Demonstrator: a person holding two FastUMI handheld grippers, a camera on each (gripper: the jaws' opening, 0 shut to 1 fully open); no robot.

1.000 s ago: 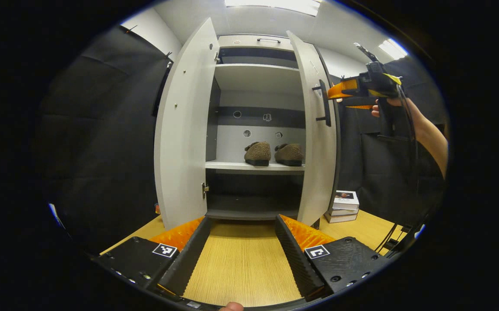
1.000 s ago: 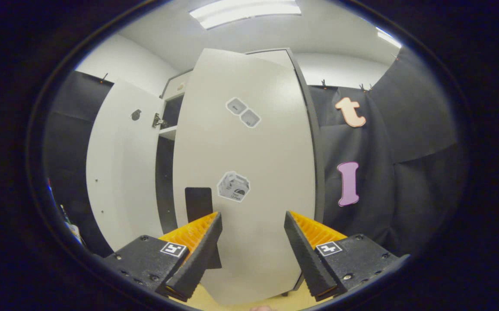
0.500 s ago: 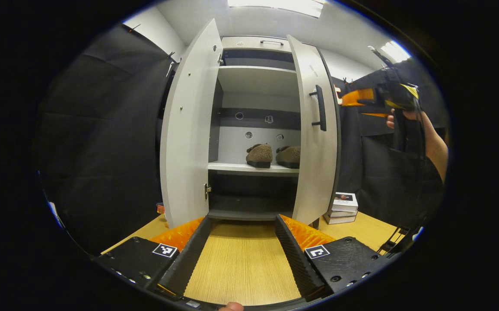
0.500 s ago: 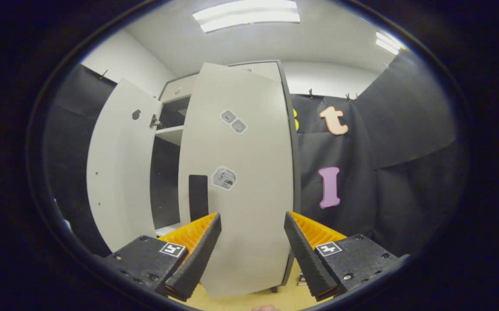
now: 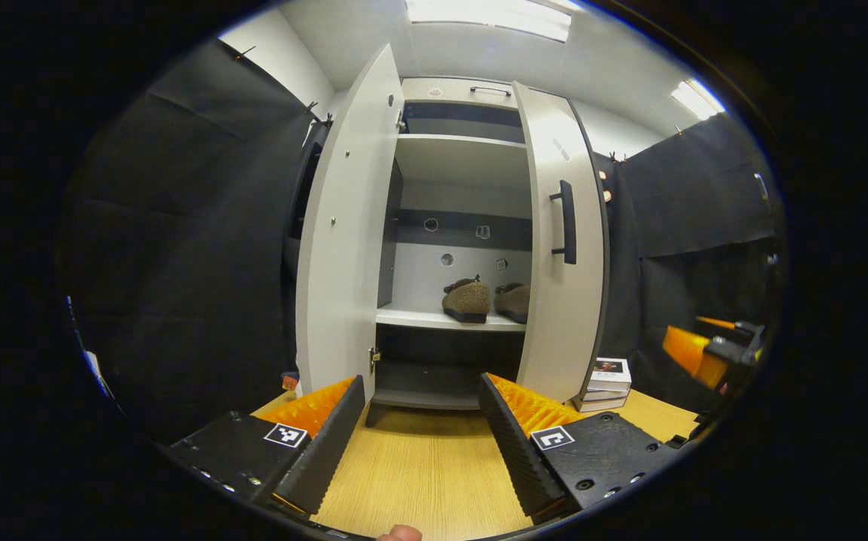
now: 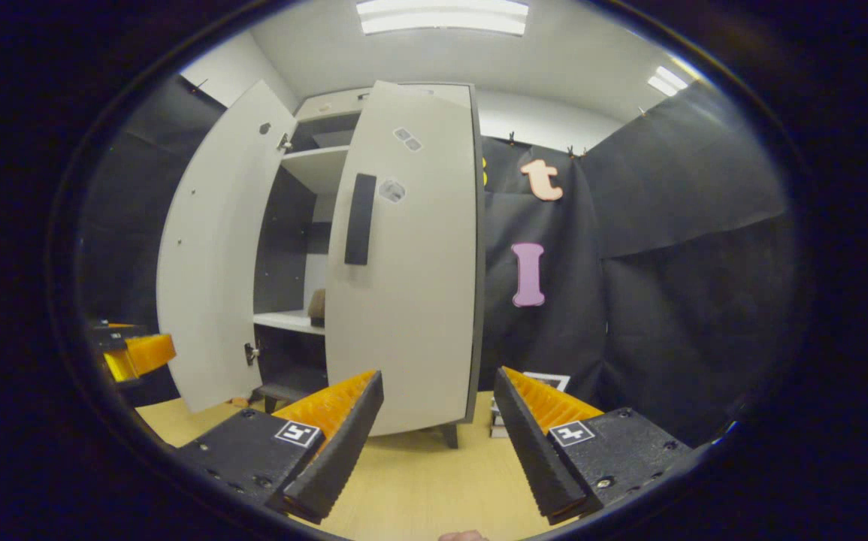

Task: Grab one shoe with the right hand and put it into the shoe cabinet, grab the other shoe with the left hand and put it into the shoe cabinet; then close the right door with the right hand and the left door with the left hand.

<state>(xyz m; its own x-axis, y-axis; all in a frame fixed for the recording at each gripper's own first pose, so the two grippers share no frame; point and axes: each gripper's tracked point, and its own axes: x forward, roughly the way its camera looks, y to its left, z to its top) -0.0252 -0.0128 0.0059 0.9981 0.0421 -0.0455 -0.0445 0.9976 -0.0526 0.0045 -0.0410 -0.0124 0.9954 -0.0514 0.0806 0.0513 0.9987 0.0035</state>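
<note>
My left tool (image 5: 418,428) hangs spread over the wooden surface (image 5: 418,481), empty; my right tool (image 6: 437,428) likewise spread, nothing between the fingers. Both shoes (image 5: 488,299) sit side by side on the middle shelf (image 5: 441,320) of the shoe cabinet (image 5: 464,113) — right door (image 6: 403,278) part closed, left door (image 5: 343,240) wide open.

A small stack of books (image 5: 605,374) lies on the wooden tabletop (image 5: 418,481) toward its right side, close to the back edge, where the black cloth wall (image 5: 697,218) comes down. The top book shows a light cover with a dark picture; the ones beneath show pale page edges. In the right gripper view the stack (image 6: 535,383) is partly hidden. At the left of the tabletop's back edge sits a small reddish object (image 5: 290,379), too small to identify. Long ceiling lights (image 6: 441,16) glow overhead against white walls (image 6: 546,124).
</note>
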